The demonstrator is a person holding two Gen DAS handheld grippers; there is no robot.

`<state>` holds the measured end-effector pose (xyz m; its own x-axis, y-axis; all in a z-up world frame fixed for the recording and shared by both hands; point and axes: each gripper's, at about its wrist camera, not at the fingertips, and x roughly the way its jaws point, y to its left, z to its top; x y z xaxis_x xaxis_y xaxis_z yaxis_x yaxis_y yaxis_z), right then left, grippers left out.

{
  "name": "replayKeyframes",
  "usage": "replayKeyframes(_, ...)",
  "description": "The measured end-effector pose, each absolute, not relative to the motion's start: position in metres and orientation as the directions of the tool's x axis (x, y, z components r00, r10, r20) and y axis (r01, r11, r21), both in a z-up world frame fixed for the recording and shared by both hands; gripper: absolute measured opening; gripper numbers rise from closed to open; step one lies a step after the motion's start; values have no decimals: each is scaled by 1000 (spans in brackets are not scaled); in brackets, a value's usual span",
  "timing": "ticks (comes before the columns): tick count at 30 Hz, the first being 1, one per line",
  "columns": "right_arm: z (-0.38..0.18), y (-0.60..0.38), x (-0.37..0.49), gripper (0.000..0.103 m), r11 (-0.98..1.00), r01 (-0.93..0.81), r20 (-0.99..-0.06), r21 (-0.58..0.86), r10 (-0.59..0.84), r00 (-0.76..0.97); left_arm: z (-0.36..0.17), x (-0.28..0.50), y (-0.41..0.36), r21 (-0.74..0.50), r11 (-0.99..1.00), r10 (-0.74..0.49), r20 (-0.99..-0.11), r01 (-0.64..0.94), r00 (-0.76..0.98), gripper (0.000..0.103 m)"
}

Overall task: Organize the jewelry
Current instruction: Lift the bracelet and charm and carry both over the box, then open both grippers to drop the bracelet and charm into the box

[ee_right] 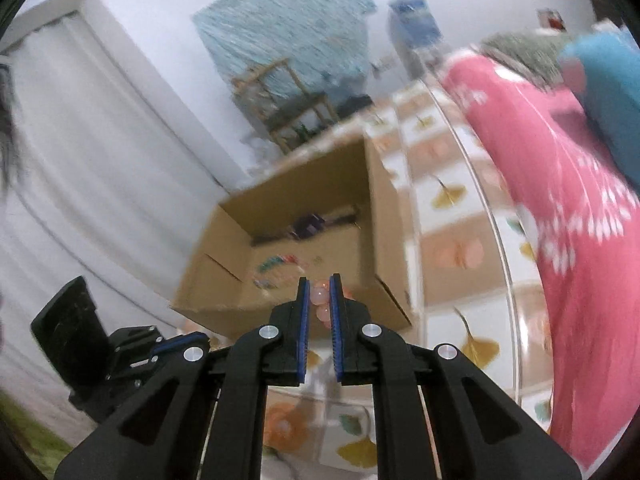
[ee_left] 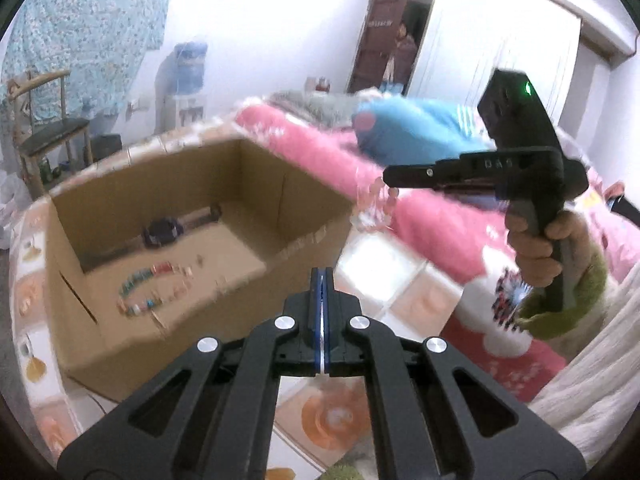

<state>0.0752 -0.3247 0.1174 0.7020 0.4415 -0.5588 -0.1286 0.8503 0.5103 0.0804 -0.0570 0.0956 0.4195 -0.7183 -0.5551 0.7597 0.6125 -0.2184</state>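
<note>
An open cardboard box [ee_left: 120, 340] stands on the table. Inside it lie a bracelet of coloured beads [ee_left: 152, 292] and a dark wristwatch [ee_left: 162, 232]. My left gripper [ee_left: 321, 276] is shut just outside the box's near right corner, with nothing visible between its pads. To the right, a hand [ee_left: 536, 248] holds my right gripper [ee_left: 390, 179] in the air, a pink bead bracelet [ee_left: 378, 206] dangling from its tip. In the right wrist view, the right gripper [ee_right: 319, 292] is shut on the pink beads [ee_right: 321, 296] before the box [ee_right: 382, 216]. The left gripper [ee_right: 188, 344] shows at lower left.
The table [ee_left: 416, 300] wears a tile-patterned cloth with leaves under a clear cover. A pink blanket [ee_left: 432, 216] and blue bedding [ee_left: 416, 132] lie just behind it. A wooden chair [ee_left: 52, 128], a water dispenser [ee_left: 188, 76] and a doorway with a person [ee_left: 404, 48] are farther back.
</note>
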Motion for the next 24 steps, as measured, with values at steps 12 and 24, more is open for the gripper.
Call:
replayKeyframes(12,149,-296,190,10,829,-352,-625,435,559,545,115,195,-80,-313,607,-693,-659,731,293,0)
replayKeyframes(24,98,-270,265,10,881,-358,-831,310,434,349,20,266,-148,-459,631,-531,-843,625,-84,3)
